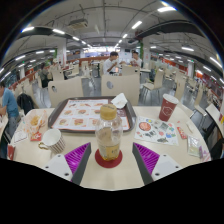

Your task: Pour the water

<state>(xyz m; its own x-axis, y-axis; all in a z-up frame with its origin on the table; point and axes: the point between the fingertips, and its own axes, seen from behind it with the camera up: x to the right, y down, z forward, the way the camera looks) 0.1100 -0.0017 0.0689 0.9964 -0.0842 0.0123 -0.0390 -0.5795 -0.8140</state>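
Note:
A clear plastic bottle (pixel 109 137) with an orange cap and pale yellowish liquid stands upright on a round red coaster (pixel 108 158) on the light table (pixel 110 175). It sits between my two fingertips, with a gap on each side. My gripper (pixel 110 160) is open, its purple pads (pixel 81 160) flanking the coaster. A white cup (pixel 51 138) stands to the left, beyond the left finger. A dark red paper cup (pixel 168 108) stands further back on the right.
A red tray (pixel 62 121) with a printed paper liner lies behind the bottle. A paper mat with food pictures (pixel 156 129) lies to the right. Small items sit at the table's left end. A person in blue (pixel 10 102) stands at far left; restaurant tables and chairs lie beyond.

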